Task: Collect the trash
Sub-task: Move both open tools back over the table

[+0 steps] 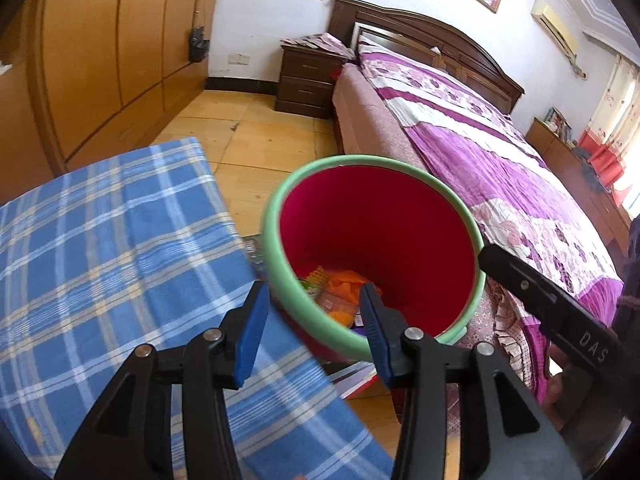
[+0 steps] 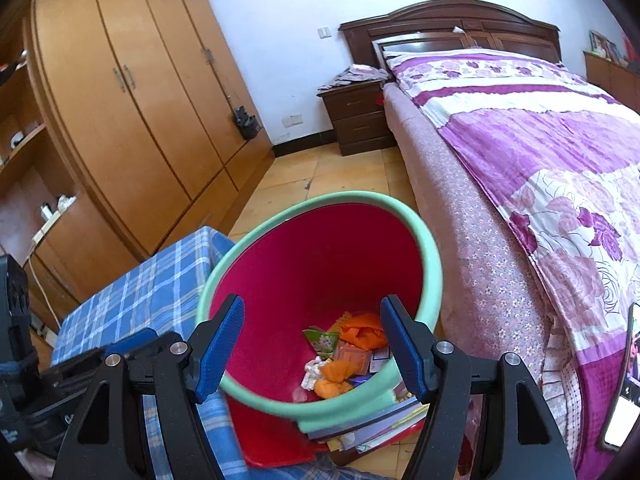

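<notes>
Both grippers, left (image 1: 314, 314) and right (image 2: 312, 330), spread and empty over one bin (image 2: 424, 248) standing between bed (image 2: 520, 184) and table (image 2: 160, 280). Trash (image 2: 344, 354) lies at its bottom: two orange wads, one green packet, others uncountable. Judgement: release done; withdraw upward, clear of rim.

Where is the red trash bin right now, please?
The red trash bin stands on the floor between the blue plaid cloth and the bed, central in both wrist views.

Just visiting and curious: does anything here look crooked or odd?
Yes: the red plastic bin with the green rim seems tilted, its base resting partly on a stack of books on the floor, so it might be unsteady.
</notes>
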A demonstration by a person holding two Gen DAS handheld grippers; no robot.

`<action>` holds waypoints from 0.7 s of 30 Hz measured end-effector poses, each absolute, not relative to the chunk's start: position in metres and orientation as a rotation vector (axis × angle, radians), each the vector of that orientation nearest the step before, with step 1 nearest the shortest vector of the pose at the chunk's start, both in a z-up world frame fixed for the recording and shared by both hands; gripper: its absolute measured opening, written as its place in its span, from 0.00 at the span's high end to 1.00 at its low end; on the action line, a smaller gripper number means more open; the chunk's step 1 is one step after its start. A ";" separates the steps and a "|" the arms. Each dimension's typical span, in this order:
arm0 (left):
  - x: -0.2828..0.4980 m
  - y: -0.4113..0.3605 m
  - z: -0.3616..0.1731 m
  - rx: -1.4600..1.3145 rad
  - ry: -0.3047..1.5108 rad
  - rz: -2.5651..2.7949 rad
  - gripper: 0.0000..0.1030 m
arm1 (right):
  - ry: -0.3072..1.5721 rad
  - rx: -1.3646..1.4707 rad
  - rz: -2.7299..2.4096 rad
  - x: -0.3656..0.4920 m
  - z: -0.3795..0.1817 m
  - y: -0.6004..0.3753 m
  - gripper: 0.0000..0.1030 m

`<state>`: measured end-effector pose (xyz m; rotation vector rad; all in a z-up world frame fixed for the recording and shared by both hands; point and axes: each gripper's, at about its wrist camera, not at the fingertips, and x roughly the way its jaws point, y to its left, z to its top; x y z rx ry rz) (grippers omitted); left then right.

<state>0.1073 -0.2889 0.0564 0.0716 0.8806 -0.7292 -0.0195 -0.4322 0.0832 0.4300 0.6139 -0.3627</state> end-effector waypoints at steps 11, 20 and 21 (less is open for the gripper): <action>0.091 -0.228 0.077 0.058 0.828 -0.617 0.43 | 0.619 0.331 -0.249 -0.020 0.090 -0.366 0.20; 0.083 -0.163 0.087 0.016 0.803 -0.473 0.41 | 0.627 0.301 -0.148 -0.021 0.093 -0.312 0.20; 0.081 -0.155 0.088 0.011 0.798 -0.455 0.41 | 0.625 0.296 -0.140 -0.022 0.094 -0.306 0.20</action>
